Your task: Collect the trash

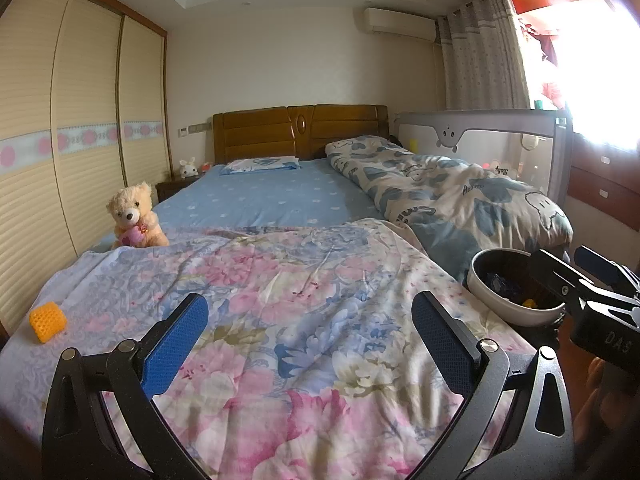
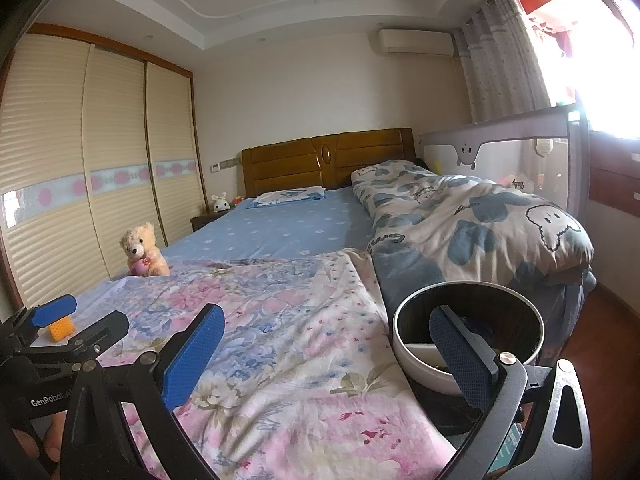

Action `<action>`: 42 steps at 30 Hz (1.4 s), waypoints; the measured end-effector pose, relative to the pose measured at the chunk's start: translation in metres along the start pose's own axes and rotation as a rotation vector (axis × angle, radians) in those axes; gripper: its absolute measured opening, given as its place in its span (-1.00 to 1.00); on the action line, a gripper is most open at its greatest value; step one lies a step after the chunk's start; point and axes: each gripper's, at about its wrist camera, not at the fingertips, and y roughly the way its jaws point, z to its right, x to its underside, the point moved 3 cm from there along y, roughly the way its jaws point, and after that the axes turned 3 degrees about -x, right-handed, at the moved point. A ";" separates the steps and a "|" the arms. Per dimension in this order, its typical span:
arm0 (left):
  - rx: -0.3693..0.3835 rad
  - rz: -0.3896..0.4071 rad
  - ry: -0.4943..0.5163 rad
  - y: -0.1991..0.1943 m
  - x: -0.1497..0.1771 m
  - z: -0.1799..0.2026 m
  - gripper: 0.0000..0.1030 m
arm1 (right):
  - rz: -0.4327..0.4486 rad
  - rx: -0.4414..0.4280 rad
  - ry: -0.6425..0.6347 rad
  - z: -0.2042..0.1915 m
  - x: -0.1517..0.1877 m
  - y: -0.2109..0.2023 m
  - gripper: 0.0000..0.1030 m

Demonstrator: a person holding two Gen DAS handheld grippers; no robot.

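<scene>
Both tools hover over the foot of the bed [image 1: 260,200], which is spread with a pink floral quilt [image 1: 300,320]. The left tool [image 1: 310,344] has its 2 blue-padded fingers spread wide with nothing between them. The right tool [image 2: 326,356] is also wide and holds nothing. A small yellow mesh piece [image 1: 47,321] lies on the quilt's left edge, well apart from the white bin [image 2: 424,368] beside the bed's right corner. A teddy bear [image 1: 134,216] sits further up the bed.
</scene>
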 end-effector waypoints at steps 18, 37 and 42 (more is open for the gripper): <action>0.002 -0.001 -0.001 0.001 0.001 0.000 1.00 | -0.003 -0.003 0.007 0.002 0.002 0.000 1.00; 0.005 -0.002 -0.006 0.000 0.002 0.001 1.00 | -0.004 -0.006 0.009 0.004 0.001 0.000 1.00; 0.006 -0.005 -0.010 0.001 0.003 0.000 1.00 | -0.016 -0.005 0.015 0.004 0.006 0.002 1.00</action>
